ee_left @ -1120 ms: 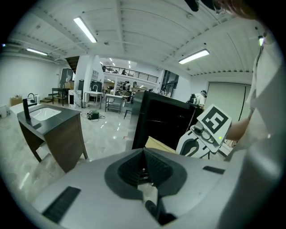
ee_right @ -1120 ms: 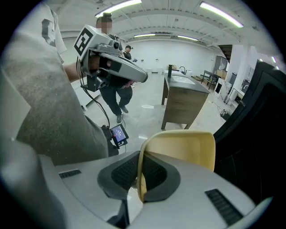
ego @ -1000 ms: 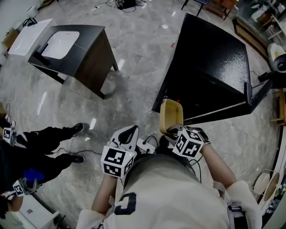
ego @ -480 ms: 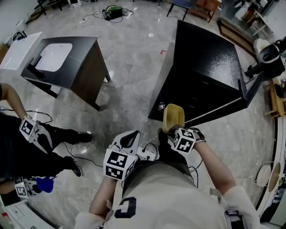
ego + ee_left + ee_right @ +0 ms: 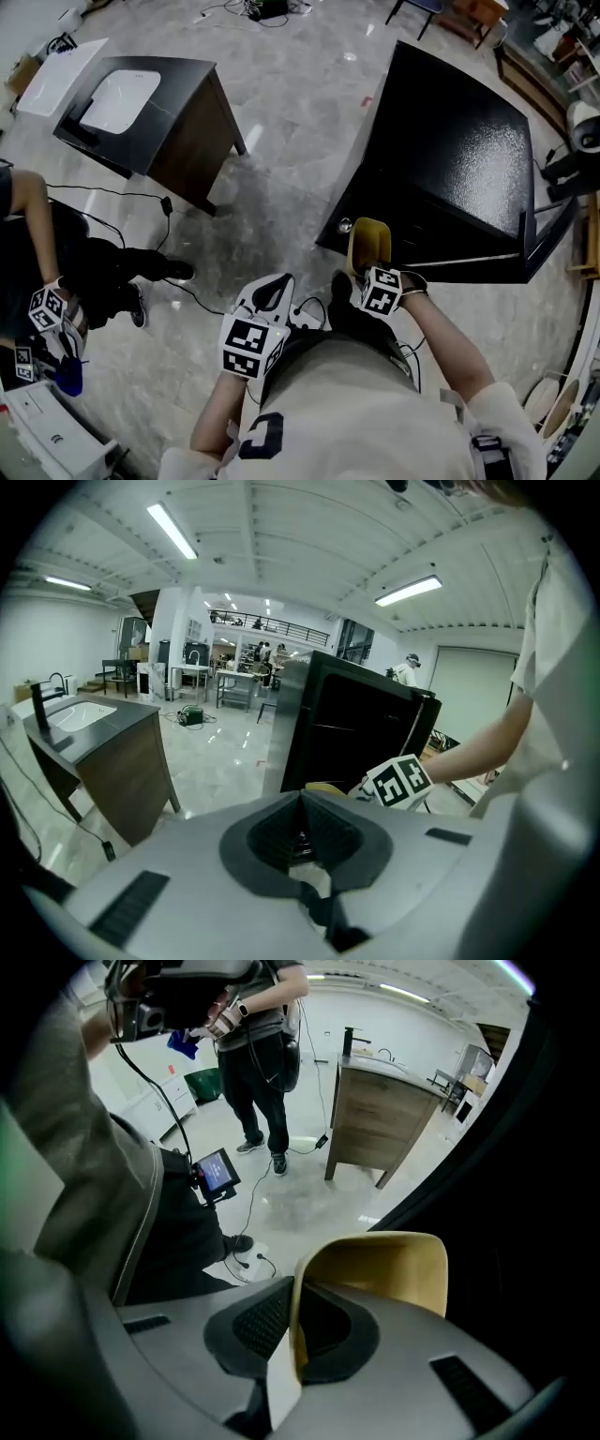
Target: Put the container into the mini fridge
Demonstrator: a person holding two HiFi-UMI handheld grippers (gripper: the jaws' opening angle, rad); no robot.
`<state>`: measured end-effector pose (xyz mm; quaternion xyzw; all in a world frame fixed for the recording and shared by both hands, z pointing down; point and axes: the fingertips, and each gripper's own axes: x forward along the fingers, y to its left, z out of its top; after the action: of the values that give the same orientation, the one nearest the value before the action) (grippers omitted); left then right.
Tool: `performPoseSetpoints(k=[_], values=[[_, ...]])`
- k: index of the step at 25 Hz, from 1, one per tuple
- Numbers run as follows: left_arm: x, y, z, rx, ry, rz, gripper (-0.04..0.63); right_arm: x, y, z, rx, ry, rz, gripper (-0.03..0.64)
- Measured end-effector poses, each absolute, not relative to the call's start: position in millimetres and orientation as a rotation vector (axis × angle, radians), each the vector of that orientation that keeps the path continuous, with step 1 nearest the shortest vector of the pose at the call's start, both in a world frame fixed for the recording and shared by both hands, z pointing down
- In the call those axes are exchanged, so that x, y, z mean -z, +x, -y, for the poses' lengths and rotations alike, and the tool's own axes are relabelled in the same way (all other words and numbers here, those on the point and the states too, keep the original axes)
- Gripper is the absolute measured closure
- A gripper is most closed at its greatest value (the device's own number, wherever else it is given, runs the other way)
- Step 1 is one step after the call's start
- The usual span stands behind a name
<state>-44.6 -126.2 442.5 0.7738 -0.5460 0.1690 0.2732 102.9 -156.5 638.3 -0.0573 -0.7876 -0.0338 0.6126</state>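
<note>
The step in hand looks like the carry: the shallow mustard-yellow plastic container (image 5: 367, 242) is up off the grey marble floor (image 5: 281, 150) and held out in front of the person, just short of the front lower edge of the tall glossy black mini fridge (image 5: 441, 159). It is not yet inside. The right gripper (image 5: 362, 274) has its fingers (image 5: 246, 1321) nearly together, pinching one thin side wall of the container. In the right gripper view that wall runs edge-on between the fingers, one pad inside the tub and one outside, and the rest of the tub juts forward and to the right towards the fridge's dark face. The left gripper (image 5: 272, 292) hangs close to the body with its fingers (image 5: 328, 834) brought together on nothing, well apart from the container. Whether the fridge door stands open cannot be told from these views, and its front reads as one dark surface. If it is closed, the next move probably calls for the free left gripper to pull it open. Then the right must bring the tub level through the opening and set it on a shelf before the fingers let go, since a one-wall pinch could let it swing or tip.
</note>
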Motion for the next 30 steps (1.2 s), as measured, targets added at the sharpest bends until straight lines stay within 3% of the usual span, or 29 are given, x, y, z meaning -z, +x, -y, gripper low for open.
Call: performPoseSetpoints(k=[30], values=[[-451,-39,177,-0.500,1.830,1.660,0.554,-706,110,237,0.199,-0.221,1.836,0.584]])
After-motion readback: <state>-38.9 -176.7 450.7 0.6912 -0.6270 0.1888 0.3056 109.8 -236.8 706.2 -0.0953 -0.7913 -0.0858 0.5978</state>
